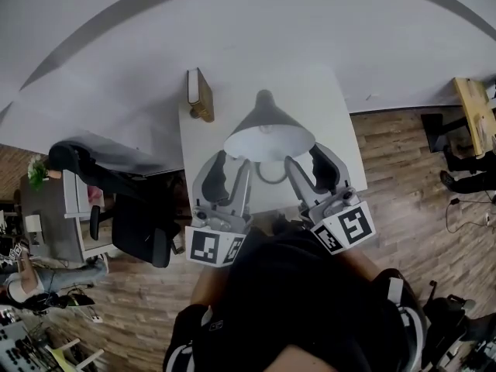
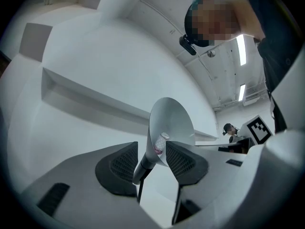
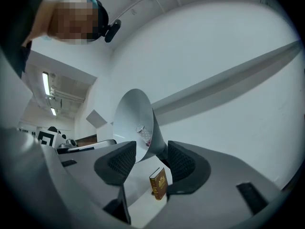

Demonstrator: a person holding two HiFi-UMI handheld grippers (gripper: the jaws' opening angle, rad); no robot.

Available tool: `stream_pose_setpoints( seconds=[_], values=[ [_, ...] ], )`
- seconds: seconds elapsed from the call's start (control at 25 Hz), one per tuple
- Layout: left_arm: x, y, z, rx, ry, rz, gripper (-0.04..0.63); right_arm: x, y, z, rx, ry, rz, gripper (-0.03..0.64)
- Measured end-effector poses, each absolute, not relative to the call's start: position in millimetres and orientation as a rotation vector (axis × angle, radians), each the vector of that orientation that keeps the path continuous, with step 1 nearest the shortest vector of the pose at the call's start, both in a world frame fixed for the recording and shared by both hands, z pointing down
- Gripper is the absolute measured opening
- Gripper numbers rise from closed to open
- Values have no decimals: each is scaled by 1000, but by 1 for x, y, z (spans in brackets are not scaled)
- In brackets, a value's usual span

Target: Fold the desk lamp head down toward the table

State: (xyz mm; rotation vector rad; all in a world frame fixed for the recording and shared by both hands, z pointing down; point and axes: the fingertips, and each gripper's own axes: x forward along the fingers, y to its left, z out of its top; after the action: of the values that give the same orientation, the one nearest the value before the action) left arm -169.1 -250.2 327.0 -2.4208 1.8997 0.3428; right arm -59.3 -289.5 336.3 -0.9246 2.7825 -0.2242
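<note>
The lamp head [image 1: 270, 134] is spreading wide over the middle of the table [image 1: 329, 107], blocking the straight way across it; the left gripper [image 1: 230, 170] and the right gripper [image 1: 308, 167] are flanking it from the near side with jaws standing apart, filling the room just beside it; a book [image 1: 200, 94] is standing upright at the far left corner, narrowing that side; the table's right part is lying bare, giving passage; a wall [image 1: 232, 22] is closing off the far edge; an office chair [image 1: 132, 219] is crowding the floor on the left.
</note>
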Motion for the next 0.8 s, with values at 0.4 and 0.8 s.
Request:
stream_pose_setpoints(
  seconds=[0.4, 0.8],
  values=[
    [-171, -268, 313, -2539, 1726, 337, 160, -69, -293, 322, -1095, 2723, -139, 179],
    [-169, -271, 323, -2622, 1653, 287, 118, -76, -299, 336, -1147, 2760, -158, 104]
  ],
)
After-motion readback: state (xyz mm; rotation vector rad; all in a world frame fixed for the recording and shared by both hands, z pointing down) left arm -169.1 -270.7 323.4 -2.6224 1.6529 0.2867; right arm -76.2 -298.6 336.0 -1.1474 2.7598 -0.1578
